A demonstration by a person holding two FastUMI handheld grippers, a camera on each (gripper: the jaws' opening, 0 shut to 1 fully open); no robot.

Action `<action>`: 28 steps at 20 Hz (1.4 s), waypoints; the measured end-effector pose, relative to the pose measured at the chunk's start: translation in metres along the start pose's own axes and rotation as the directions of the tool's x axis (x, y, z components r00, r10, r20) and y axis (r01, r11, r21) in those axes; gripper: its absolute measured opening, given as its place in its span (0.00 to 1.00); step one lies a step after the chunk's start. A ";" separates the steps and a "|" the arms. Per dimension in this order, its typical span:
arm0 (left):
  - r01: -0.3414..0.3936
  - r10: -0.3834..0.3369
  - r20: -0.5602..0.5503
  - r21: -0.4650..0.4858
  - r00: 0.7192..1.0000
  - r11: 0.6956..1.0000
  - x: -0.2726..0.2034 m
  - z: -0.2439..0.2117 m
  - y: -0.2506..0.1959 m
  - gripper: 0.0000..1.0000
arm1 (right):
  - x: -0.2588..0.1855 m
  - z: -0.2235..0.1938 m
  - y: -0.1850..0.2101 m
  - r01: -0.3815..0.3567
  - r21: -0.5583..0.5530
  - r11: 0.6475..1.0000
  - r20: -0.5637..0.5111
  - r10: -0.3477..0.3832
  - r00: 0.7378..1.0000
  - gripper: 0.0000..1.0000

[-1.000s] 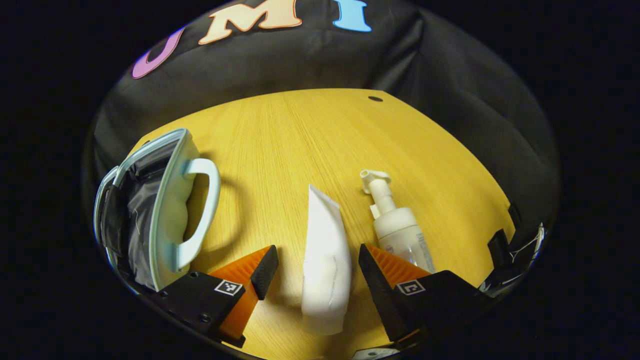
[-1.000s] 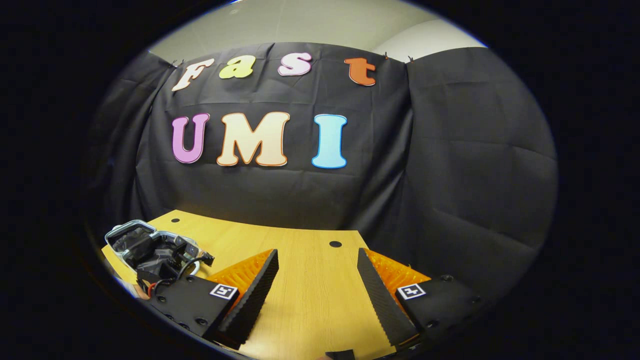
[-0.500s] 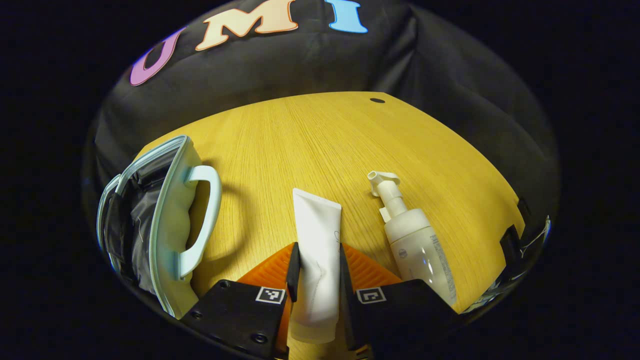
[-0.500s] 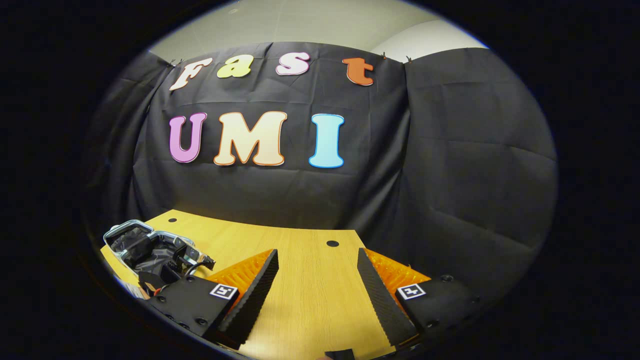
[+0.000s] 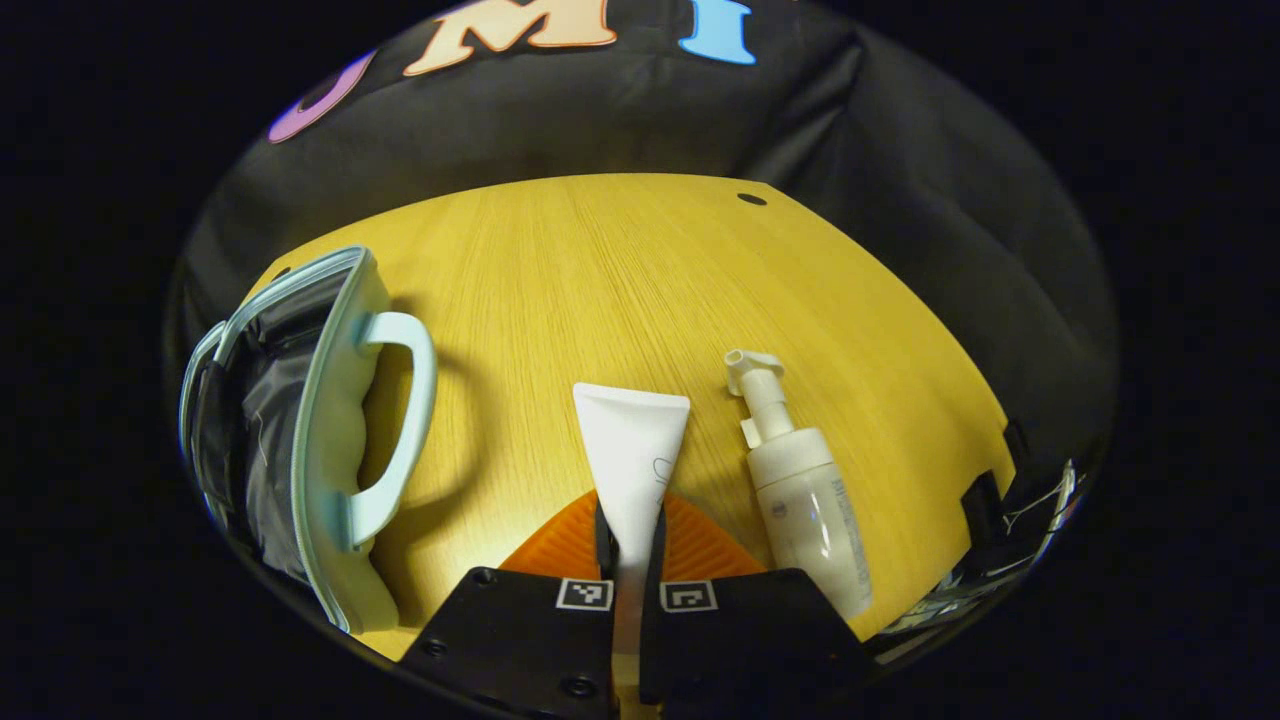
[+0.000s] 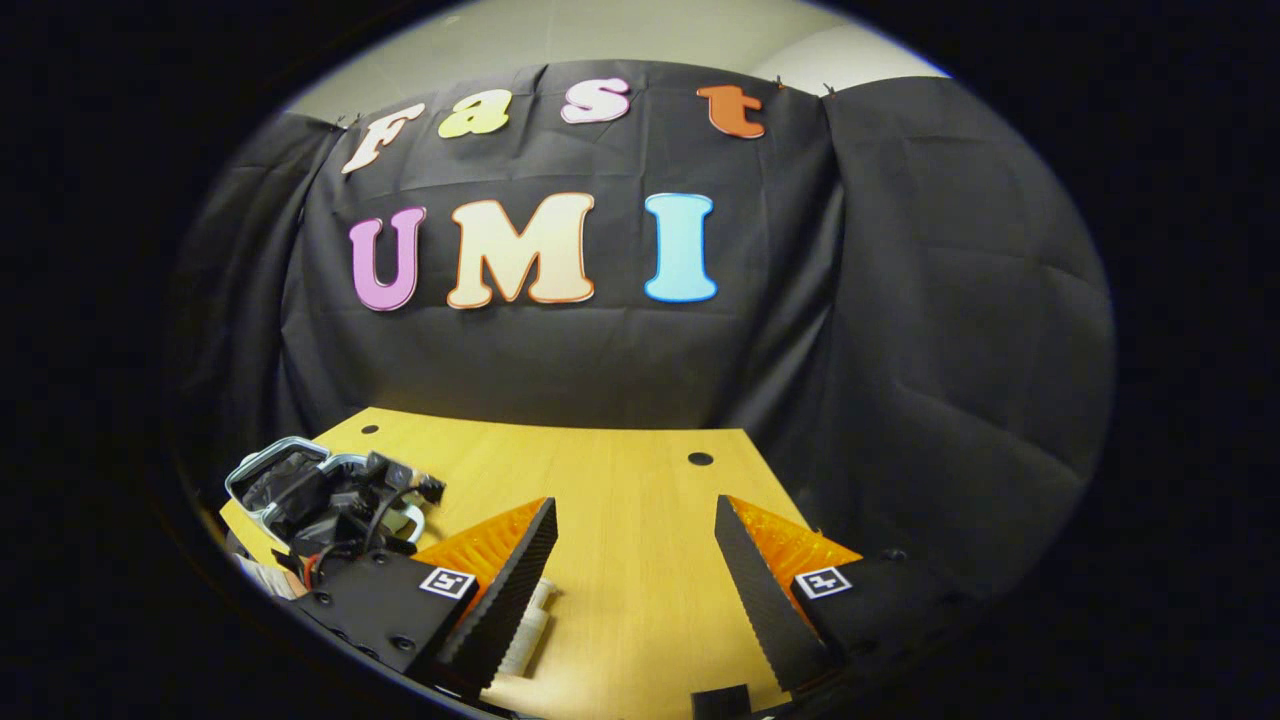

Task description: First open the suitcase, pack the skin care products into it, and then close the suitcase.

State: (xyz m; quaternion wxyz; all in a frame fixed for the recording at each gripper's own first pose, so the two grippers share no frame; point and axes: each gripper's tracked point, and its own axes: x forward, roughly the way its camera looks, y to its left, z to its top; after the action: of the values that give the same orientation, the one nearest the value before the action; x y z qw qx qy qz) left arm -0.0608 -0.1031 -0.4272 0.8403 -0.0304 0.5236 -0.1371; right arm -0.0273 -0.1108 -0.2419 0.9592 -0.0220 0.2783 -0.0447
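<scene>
The white plastic squeeze tube (image 5: 632, 452), lying lengthwise along the fingers, is clamped in the left hand-held gripper (image 5: 630, 535), with the opened pale-blue suitcase (image 5: 300, 440) towards the table's left edge

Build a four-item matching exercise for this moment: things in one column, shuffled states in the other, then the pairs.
Things:
1. white tube
2. pump bottle
3. suitcase
4. right tool

States:
A. open, holding nothing, above the table
B. unzipped, dark lining showing
C. pinched between the fingers of the left tool
D. lying on its side on the table, untouched

Pairs: 1-C, 2-D, 3-B, 4-A
</scene>
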 end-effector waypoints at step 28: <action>-0.089 0.104 0.171 -0.094 0.980 0.992 -0.145 0.051 0.109 0.02 | 0.044 -0.262 0.116 -0.144 -0.043 0.989 -0.669 0.079 0.739 0.95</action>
State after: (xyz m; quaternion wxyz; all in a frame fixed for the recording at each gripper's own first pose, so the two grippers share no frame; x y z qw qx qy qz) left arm -0.0543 0.0349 -0.2991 0.8868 -0.0529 0.4536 -0.0704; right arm -0.1223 -0.0045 -0.4947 0.7960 -0.0318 0.6041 0.0205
